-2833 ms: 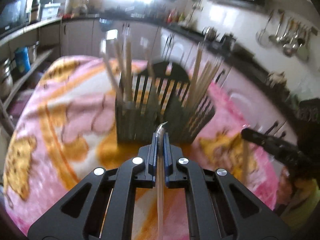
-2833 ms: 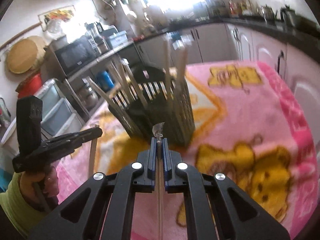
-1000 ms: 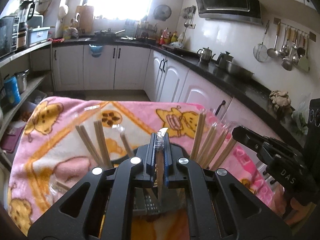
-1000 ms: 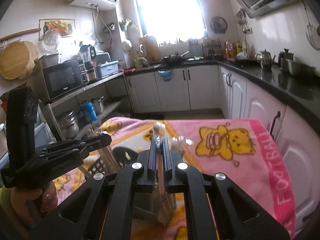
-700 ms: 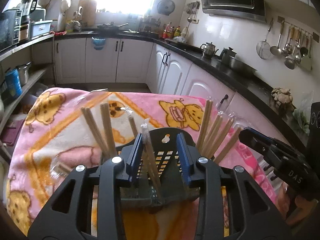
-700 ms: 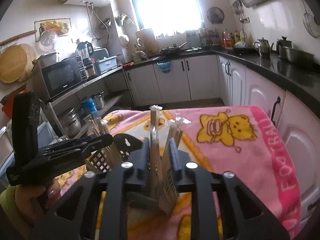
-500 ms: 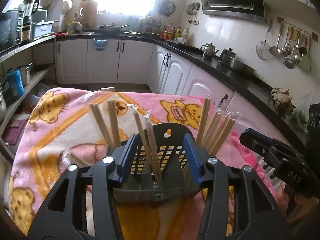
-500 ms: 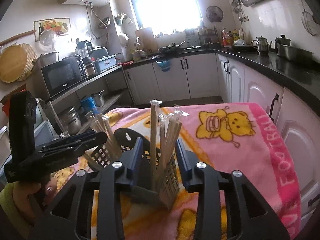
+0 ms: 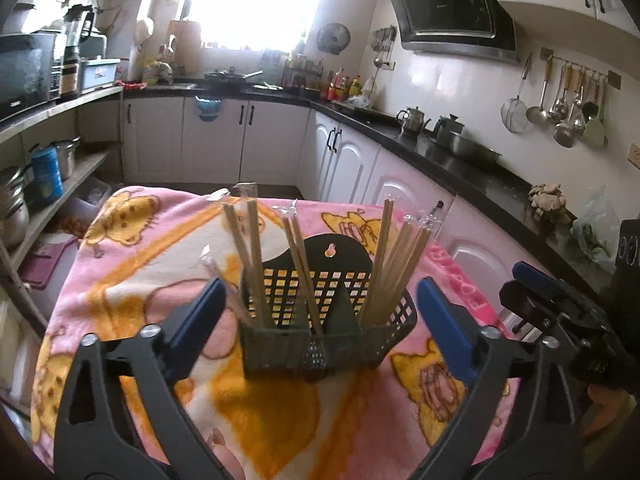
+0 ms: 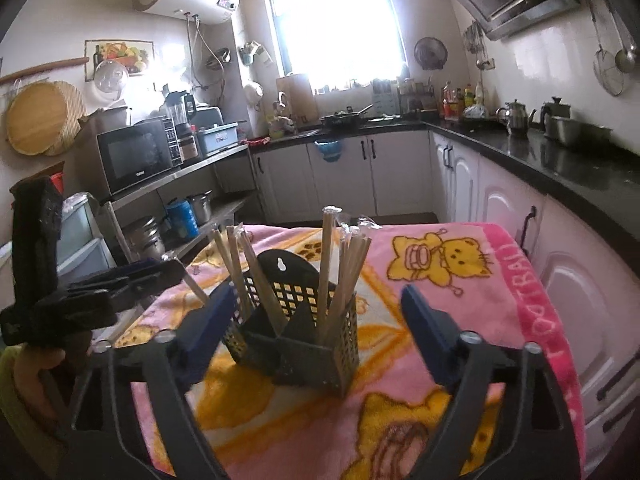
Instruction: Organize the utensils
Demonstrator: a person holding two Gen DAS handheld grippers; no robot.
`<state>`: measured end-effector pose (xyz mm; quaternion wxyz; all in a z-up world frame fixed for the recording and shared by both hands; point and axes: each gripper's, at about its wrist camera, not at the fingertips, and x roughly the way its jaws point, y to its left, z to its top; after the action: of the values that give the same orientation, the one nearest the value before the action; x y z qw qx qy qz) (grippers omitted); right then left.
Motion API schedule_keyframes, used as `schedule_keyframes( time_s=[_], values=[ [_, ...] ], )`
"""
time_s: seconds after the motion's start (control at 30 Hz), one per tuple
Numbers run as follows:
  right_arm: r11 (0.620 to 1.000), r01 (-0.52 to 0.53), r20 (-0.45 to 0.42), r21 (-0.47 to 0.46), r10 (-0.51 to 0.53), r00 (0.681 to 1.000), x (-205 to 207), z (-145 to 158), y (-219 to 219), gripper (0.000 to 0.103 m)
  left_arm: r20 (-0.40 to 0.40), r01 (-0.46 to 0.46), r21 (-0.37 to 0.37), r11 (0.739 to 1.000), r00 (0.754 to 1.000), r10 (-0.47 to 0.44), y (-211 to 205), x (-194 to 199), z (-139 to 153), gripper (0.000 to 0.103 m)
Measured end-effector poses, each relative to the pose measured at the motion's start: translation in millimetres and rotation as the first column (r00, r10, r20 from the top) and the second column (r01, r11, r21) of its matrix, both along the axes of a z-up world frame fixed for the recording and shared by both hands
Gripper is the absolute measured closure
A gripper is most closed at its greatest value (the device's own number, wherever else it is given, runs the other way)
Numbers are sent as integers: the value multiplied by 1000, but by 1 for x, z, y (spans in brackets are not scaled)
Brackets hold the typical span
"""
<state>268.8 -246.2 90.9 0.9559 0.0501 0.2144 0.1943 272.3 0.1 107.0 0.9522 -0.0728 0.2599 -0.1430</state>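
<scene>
A dark perforated utensil holder (image 9: 320,340) (image 10: 304,340) stands on the pink cartoon blanket (image 9: 132,264) (image 10: 460,300). Several wrapped wooden chopsticks (image 9: 256,264) (image 10: 325,264) lean upright in its compartments. My left gripper (image 9: 320,320) is pulled back in front of the holder, its jaws opening wide with nothing pressed between the blue pads. My right gripper (image 10: 316,320) is likewise back from the holder, jaws opening, holding nothing. Each gripper shows at the edge of the other's view, the right gripper (image 9: 560,312) and the left gripper (image 10: 104,292).
White kitchen cabinets (image 9: 224,140) and a black counter (image 10: 560,160) surround the covered table. A shelf with pots and a blue canister (image 9: 46,172) stands left. A microwave (image 10: 136,156) sits on the shelf top. Ladles hang on the wall (image 9: 568,100).
Both grippers were shut on wrapped chopsticks over the holder; they have opened, left the chopsticks standing in the holder, and drawn back from it.
</scene>
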Motion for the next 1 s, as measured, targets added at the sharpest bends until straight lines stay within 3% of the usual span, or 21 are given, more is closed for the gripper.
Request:
schedule_keyframes(
  time_s=[0.13,0.67,1.0],
  values=[
    [1000,5,13,-10,-4,1000,-22,-2,1,9,26,-23,-17,1000,999,23,10,-25,1,11],
    [998,10,-16,-58,-11,1000,-92,-45,13,6,-4,-96,25,995,995,97,25,-100,-50,11],
    [997,27,-74,-75,-33,997,-110,-85,13,6,-41,-93,55,994,995,95,21,-121,-88,11]
  ],
)
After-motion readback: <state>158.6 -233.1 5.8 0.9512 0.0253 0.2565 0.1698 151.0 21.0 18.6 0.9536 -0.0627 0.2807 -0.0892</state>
